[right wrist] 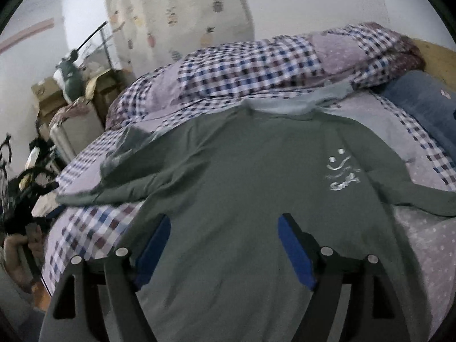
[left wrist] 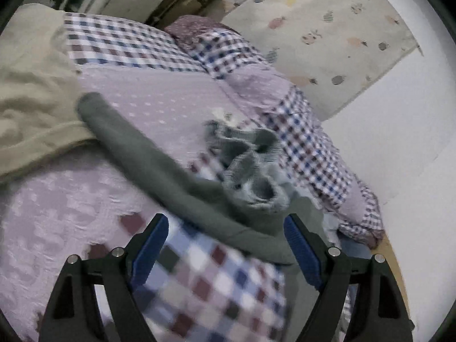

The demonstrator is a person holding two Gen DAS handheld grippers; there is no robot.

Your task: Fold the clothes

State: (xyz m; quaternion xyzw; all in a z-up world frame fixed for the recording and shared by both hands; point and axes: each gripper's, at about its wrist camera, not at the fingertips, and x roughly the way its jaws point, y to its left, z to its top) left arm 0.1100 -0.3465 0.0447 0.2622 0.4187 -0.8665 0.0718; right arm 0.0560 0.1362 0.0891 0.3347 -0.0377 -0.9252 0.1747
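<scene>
Both tools are spread wide and hold nothing: the right gripper (right wrist: 223,245) hovers over the green sweatshirt (right wrist: 256,188), laid front-up on the patchwork bedspread (right wrist: 421,245); the left gripper (left wrist: 226,246) faces its sleeve (left wrist: 136,142), which trails toward a bunched, blurred part, perhaps the hood. Folding seems barely begun, with sleeves and body all left to do

Rolled quilt (right wrist: 256,68) beyond shirt (right wrist: 242,199), blocking
</scene>
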